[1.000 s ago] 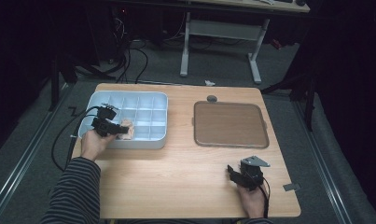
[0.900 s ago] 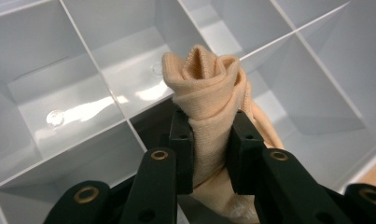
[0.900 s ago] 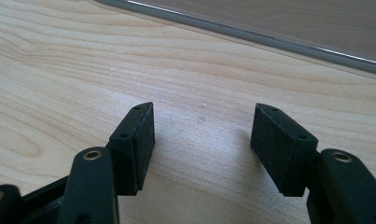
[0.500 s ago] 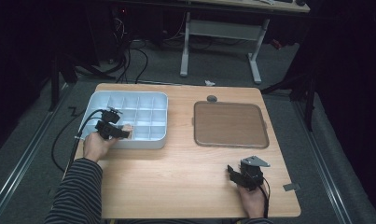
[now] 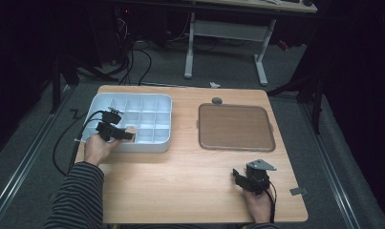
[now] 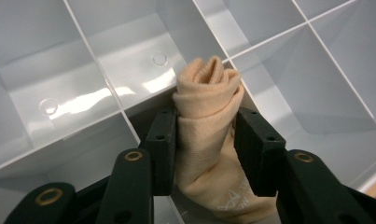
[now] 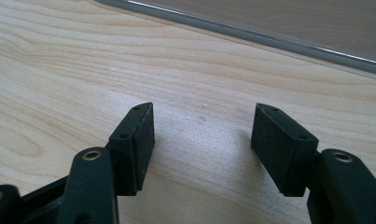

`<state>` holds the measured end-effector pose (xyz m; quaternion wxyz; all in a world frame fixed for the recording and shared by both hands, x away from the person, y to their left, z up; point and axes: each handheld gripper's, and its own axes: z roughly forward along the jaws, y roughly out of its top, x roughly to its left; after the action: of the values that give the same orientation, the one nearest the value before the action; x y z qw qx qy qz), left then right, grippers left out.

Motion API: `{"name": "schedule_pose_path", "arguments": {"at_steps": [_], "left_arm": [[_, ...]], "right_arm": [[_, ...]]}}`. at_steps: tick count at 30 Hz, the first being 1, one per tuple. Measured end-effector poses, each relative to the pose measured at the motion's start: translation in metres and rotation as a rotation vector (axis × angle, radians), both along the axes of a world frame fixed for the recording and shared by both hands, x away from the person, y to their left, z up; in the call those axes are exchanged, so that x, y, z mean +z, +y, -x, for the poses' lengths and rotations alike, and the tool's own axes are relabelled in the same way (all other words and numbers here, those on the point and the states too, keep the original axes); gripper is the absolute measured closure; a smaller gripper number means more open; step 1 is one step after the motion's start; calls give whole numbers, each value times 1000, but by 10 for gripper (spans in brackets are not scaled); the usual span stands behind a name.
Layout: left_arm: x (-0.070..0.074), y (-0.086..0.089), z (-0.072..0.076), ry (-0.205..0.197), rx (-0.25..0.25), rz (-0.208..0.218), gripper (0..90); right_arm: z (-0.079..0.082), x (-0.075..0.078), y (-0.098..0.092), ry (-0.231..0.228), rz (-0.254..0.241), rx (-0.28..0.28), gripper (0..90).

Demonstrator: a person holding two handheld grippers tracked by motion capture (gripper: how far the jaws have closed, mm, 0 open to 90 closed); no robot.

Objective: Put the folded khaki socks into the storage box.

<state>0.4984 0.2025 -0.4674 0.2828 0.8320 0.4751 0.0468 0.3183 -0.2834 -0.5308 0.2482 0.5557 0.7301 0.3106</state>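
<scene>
My left claw (image 6: pixel 202 149) has just been opening, its pads now slack either side of the rolled beige cotton sock (image 6: pixel 206 140), whose long axis runs straight out between them, tip against a divider of the pale grey compartmented plastic tray (image 5: pixel 159 102). My right claw (image 7: pixel 202 149), gaping and empty, rests on the counter well away from that tray.

No words, numbers or brand names can be read anywhere. The one mark is a faint white printed emblem on the beige rolled sock (image 6: pixel 209 140), low on its side near the bottom edge of the left gripper view; it is too small and too cut off to tell letters or a shape from it.
</scene>
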Motion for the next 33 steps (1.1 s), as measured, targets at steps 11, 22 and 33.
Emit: {"name": "schedule_pose_path", "arguments": {"at_steps": [11, 22, 33], "left_arm": [[7, -1, 0, -66, 41, -2, 673], [-5, -6, -3, -30, 52, -86, 786], [8, -10, 9, -101, 44, -55, 638]], "right_arm": [[0, 0, 0, -1, 1, 2, 395], [0, 0, 0, -2, 3, 6, 390], [0, 0, 0, -2, 2, 8, 390]]}}
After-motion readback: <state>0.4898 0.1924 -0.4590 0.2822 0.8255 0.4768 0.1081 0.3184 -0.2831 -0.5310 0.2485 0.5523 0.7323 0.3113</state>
